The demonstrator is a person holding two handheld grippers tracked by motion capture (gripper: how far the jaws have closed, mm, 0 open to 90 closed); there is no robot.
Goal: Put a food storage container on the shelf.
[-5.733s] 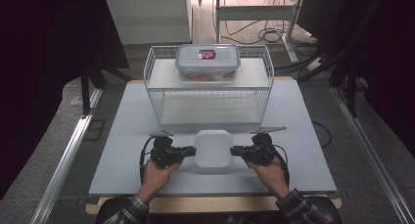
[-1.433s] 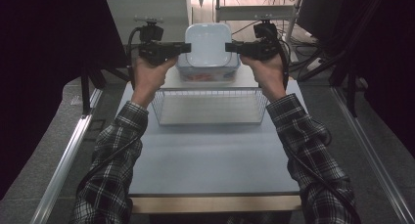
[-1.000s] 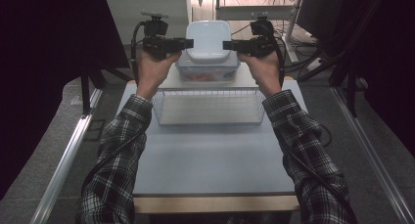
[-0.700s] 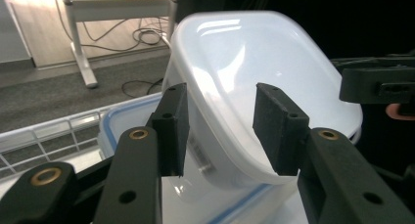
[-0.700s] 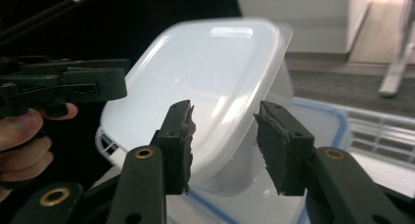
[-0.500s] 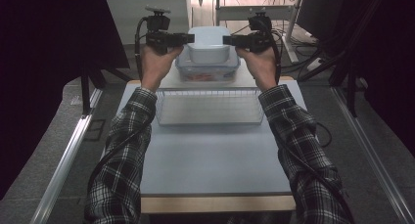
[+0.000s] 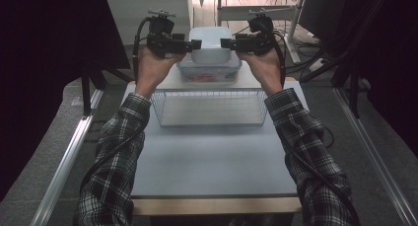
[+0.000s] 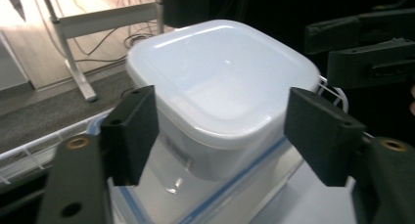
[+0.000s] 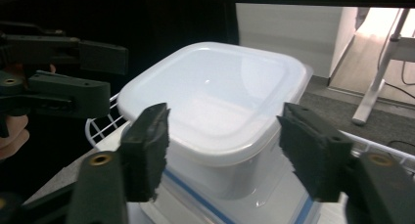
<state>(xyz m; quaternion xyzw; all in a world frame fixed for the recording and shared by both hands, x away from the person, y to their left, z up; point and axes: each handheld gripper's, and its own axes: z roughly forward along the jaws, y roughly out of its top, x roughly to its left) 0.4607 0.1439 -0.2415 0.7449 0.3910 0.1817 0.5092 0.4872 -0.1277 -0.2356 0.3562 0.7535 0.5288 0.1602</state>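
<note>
Now the white wire rack (image 7: 209,107) carries the stack: your white square plastic tub (image 7: 211,44) sits on the blue-rimmed lidded box (image 7: 209,73). Left claw (image 7: 196,45) and right claw (image 7: 226,43) have just been opening, pads clear, holding nothing. Placement looks done.

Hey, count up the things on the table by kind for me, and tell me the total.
White square plastic container: 1
Clear rectangular plastic box with blue-trimmed lid, beneath it: 1
White wire rack: 1
Total: 3
</note>
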